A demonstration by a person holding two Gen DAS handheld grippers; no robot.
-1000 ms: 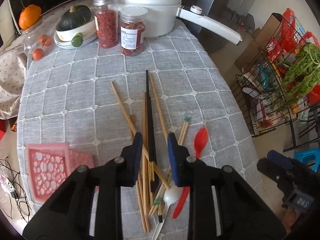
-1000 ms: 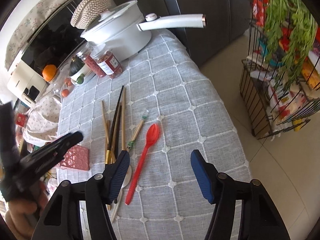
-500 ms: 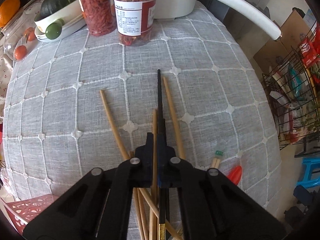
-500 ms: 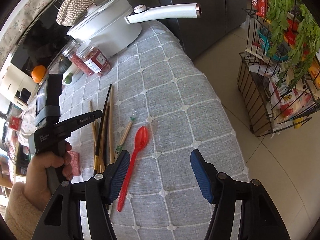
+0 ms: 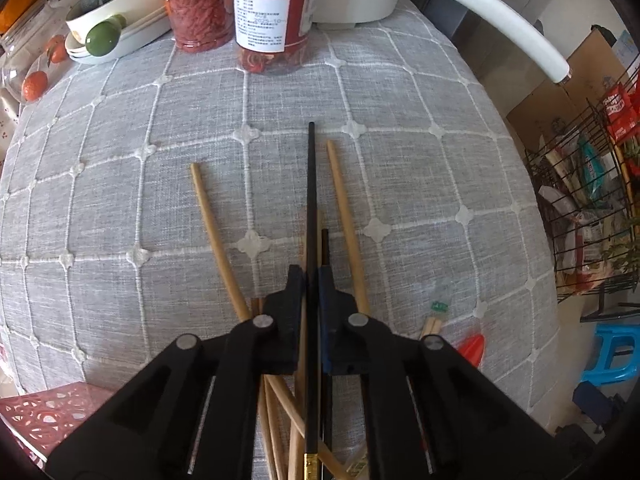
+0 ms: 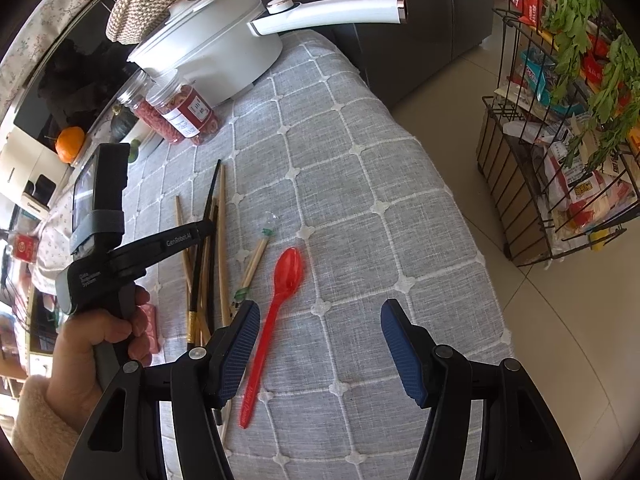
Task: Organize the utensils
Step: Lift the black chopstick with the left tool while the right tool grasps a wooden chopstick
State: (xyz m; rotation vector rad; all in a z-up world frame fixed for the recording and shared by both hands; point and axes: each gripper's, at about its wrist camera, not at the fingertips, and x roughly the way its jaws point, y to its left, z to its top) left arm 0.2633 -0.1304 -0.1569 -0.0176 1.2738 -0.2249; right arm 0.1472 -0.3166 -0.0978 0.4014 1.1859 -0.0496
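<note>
A pile of wooden chopsticks [image 5: 344,216] and black chopsticks lies on the grey checked tablecloth [image 5: 120,200]. My left gripper [image 5: 311,280] is shut on one black chopstick [image 5: 311,184], whose tip points away toward the jars. It also shows in the right wrist view [image 6: 206,227], gripping that chopstick [image 6: 211,196] over the pile. A red plastic spoon [image 6: 280,300] lies right of the pile, with a wrapped chopstick pair [image 6: 256,256] beside it. My right gripper [image 6: 316,332] is open and empty, hovering above the spoon's handle near the table's near edge.
Two jars [image 5: 276,20] of dried red goods, a white pot [image 6: 208,52] with a long handle and a bowl with a squash [image 5: 112,4] stand at the far end. A pink perforated basket [image 5: 44,412] sits near left. A wire rack [image 6: 560,128] stands on the floor at right.
My left gripper moved forward over the pile and closed on the black chopstick. My right gripper stayed open, shifting slightly closer to the table.
</note>
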